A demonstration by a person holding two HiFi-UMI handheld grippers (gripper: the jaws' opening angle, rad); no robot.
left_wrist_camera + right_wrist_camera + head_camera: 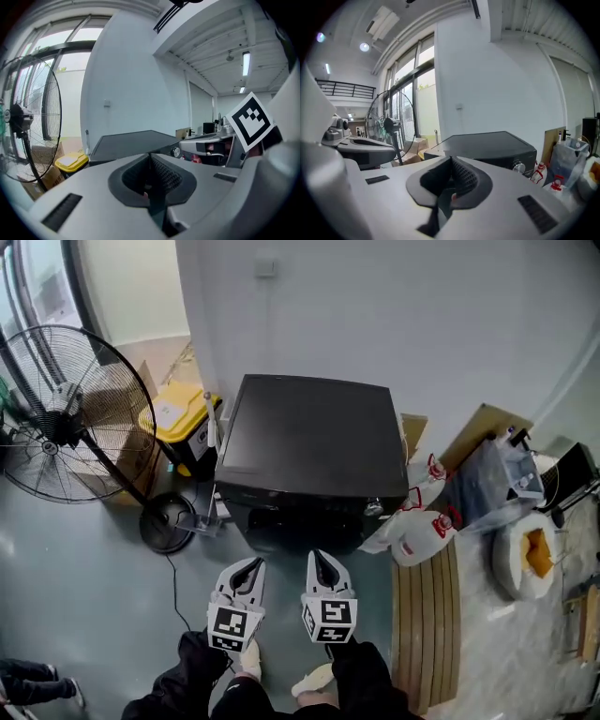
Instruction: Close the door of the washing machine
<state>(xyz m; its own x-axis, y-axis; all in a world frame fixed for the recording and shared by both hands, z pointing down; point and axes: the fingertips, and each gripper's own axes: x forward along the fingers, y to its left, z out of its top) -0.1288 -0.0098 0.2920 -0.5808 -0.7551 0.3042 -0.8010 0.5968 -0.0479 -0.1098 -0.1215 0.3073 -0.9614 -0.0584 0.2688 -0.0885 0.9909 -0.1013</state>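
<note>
The black washing machine [309, 442] stands against the white wall, seen from above with its flat top towards me. Its front face [300, 521] is dark, and no door swings out from it. Both grippers hang in the air in front of it, side by side, touching nothing. My left gripper [250, 563] has its jaws together with nothing between them. My right gripper [316, 557] is likewise shut and empty. In the left gripper view the machine [131, 143] lies beyond the closed jaws [150, 155]. The right gripper view shows the machine [487, 143] past its closed jaws [451, 159].
A large standing fan [56, 413] and a yellow-lidded bin [178, 423] are left of the machine, with a cable on the floor. White bags with red print [412, 535], a wooden slatted board [427, 615] and clutter are on the right. My feet [314, 679] are below.
</note>
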